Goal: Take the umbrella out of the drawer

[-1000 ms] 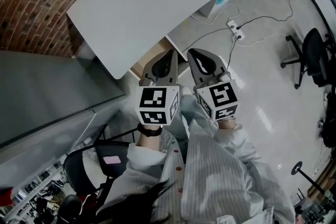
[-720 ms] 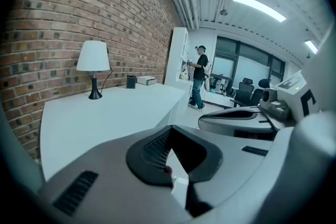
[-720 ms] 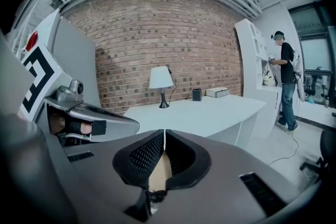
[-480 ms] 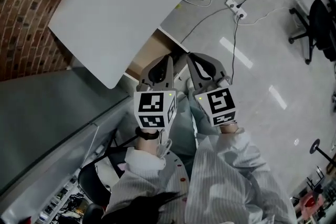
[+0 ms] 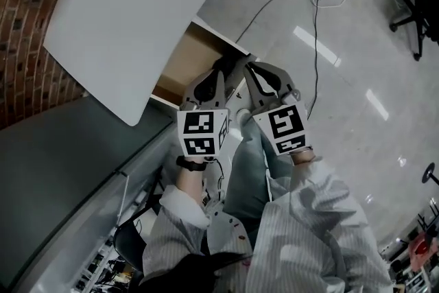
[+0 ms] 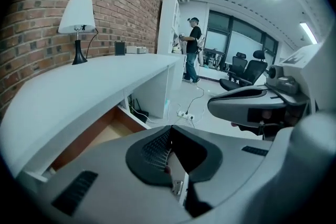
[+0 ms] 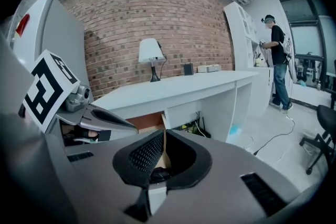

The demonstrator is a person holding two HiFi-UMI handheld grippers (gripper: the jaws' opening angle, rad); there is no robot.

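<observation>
Tools (image 5: 221, 72) (image 5: 252, 71) lower — drawer (image 5: 180, 64) edge nearer

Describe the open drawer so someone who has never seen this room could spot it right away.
Find the brick wall, then the long white desk that runs along it. Just under the desktop, roughly below the table lamp, the drawer stands pulled out. Its brown wooden inside is the only wood colour among the white panels.
</observation>
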